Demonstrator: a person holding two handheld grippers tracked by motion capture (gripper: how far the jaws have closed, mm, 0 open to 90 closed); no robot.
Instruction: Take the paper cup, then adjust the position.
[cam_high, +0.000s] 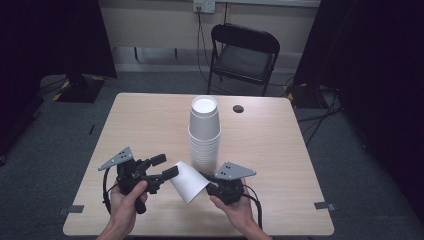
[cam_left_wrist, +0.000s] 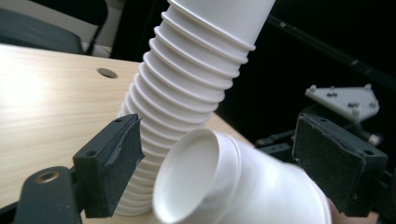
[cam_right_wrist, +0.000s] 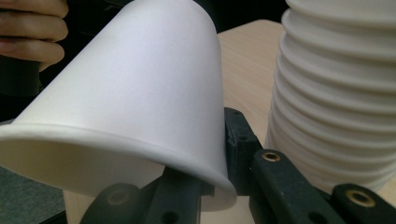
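A tall stack of upturned white paper cups (cam_high: 204, 132) stands at the middle of the wooden table (cam_high: 145, 120). In front of it a single white cup (cam_high: 187, 181) hangs tilted above the table. My right gripper (cam_high: 205, 186) is shut on its rim, one jaw inside and one outside, as the right gripper view shows on the cup (cam_right_wrist: 140, 93). My left gripper (cam_high: 166, 166) is open at the cup's narrow end. In the left gripper view the cup's recessed base (cam_left_wrist: 196, 177) sits between the spread jaws, apart from the pads (cam_left_wrist: 114, 161).
A small dark hole (cam_high: 238, 108) marks the table behind the stack. A black folding chair (cam_high: 245, 52) stands beyond the far edge. Bare tabletop lies left and right of the stack (cam_right_wrist: 336, 93), which rises close beside my right gripper.
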